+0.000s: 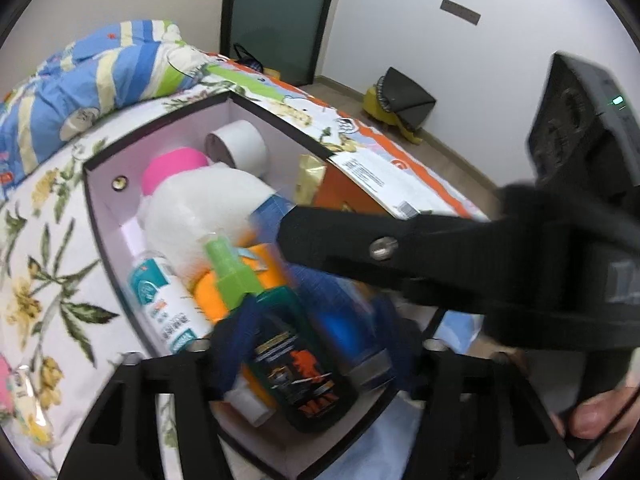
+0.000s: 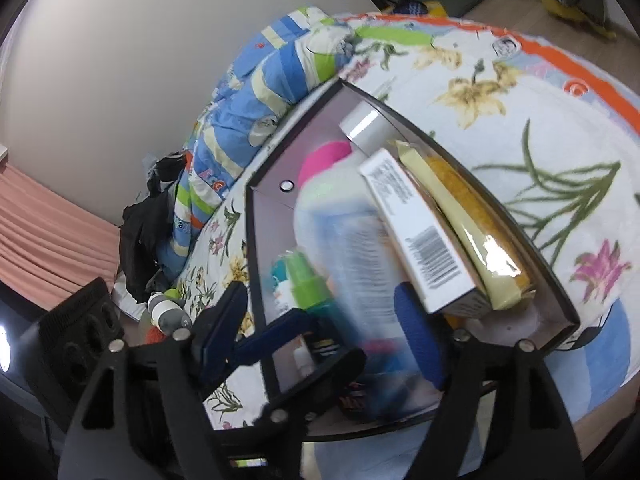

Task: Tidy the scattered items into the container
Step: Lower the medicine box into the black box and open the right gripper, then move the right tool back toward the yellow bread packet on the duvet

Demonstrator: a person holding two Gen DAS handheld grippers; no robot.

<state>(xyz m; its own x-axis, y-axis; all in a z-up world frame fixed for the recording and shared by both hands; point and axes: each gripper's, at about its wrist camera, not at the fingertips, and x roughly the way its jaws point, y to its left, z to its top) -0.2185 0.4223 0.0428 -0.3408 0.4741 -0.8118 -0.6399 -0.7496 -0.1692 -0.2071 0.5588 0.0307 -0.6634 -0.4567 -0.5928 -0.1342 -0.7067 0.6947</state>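
The box (image 1: 104,208) sits on the bed (image 1: 48,248), nearly full. Left gripper (image 1: 308,344) hangs half open around a green-capped bottle (image 1: 276,332), pads apart from it. Right gripper (image 2: 332,344) stands open around a blurred white bottle (image 2: 352,248).

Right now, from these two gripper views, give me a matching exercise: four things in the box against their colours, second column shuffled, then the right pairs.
Things:
1. spray bottle cap
2. round ball
3. tape roll
4. snack packet

Colours:
A. white
B. yellow
C. green
D. pink

Pairs: 1-C, 2-D, 3-A, 4-B. All four lie inside the box.
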